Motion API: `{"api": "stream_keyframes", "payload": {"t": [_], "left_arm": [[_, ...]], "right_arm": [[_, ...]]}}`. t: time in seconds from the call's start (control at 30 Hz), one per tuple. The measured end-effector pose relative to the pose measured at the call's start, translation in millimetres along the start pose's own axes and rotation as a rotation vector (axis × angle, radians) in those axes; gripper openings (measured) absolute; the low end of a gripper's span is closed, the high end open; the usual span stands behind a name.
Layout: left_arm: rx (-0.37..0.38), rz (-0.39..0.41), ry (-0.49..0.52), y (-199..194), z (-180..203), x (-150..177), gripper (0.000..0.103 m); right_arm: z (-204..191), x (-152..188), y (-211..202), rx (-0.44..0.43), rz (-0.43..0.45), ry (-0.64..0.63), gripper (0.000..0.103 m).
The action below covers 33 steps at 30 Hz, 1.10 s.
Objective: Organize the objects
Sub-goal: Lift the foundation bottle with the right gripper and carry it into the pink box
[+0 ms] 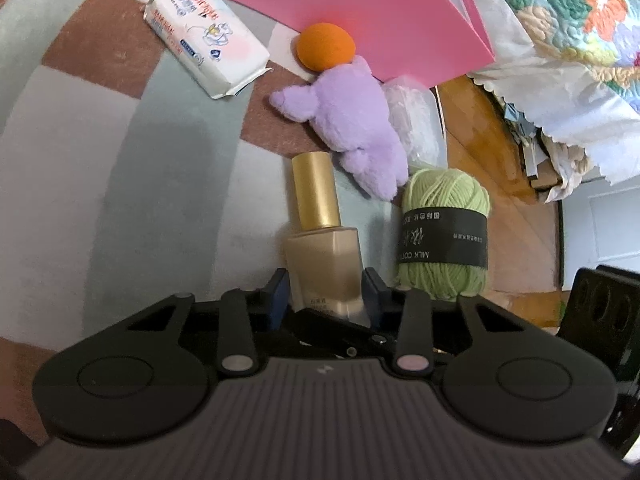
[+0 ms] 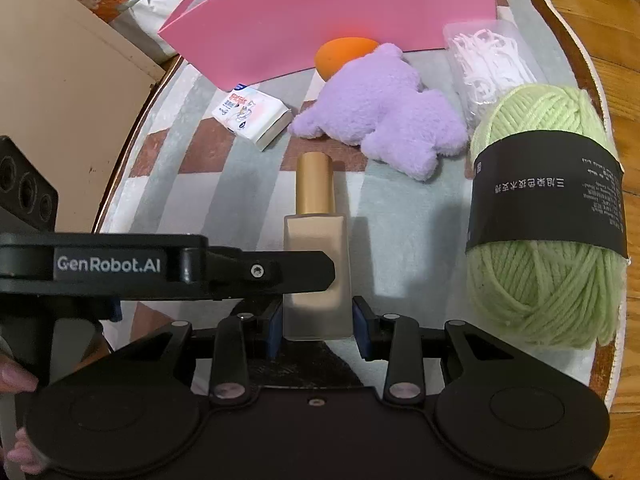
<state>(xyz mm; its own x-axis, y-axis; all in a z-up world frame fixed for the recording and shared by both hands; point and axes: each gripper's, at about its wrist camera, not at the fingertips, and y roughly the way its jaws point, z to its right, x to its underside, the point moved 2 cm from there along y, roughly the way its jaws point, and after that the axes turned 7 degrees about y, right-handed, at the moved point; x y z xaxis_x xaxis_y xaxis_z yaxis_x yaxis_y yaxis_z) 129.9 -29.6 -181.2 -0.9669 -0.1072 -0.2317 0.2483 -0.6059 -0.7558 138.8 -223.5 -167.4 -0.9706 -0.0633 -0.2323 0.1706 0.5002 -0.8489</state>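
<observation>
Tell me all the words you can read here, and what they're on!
"GenRobot.AI": on the left gripper.
"MILK COT", cut off: on the black band of the green yarn.
Tissue pack: print too blurred to read.
Bottle: small print, unreadable.

A soft rug [image 1: 80, 160] with grey, white and brown stripes lies on the floor. Past the rug's edge is shiny wooden floor [image 1: 480, 128]. A flowery quilt [image 1: 580, 20] hangs beside the rug. A brown board [image 2: 72, 80] stands by the rug too.
</observation>
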Motion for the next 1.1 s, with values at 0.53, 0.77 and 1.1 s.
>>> {"api": "stream_keyframes", "payload": {"t": [0.53,0.77,1.1], "left_arm": [[-0.026,0.000,0.055,-34,13,6,0.038],[-0.019,0.003,0.064,-53,24,5,0.038],[-0.007,0.099,0.127,-94,50,-15,0.038]], "right_arm": [[-27,0,-2,-0.006,-0.030,-0.029,0.041],[-45,0,-18,0.022,-0.035,-0.088,0.041],[-67,-11,-62,0.037,0.044,-0.168,0.041]]}}
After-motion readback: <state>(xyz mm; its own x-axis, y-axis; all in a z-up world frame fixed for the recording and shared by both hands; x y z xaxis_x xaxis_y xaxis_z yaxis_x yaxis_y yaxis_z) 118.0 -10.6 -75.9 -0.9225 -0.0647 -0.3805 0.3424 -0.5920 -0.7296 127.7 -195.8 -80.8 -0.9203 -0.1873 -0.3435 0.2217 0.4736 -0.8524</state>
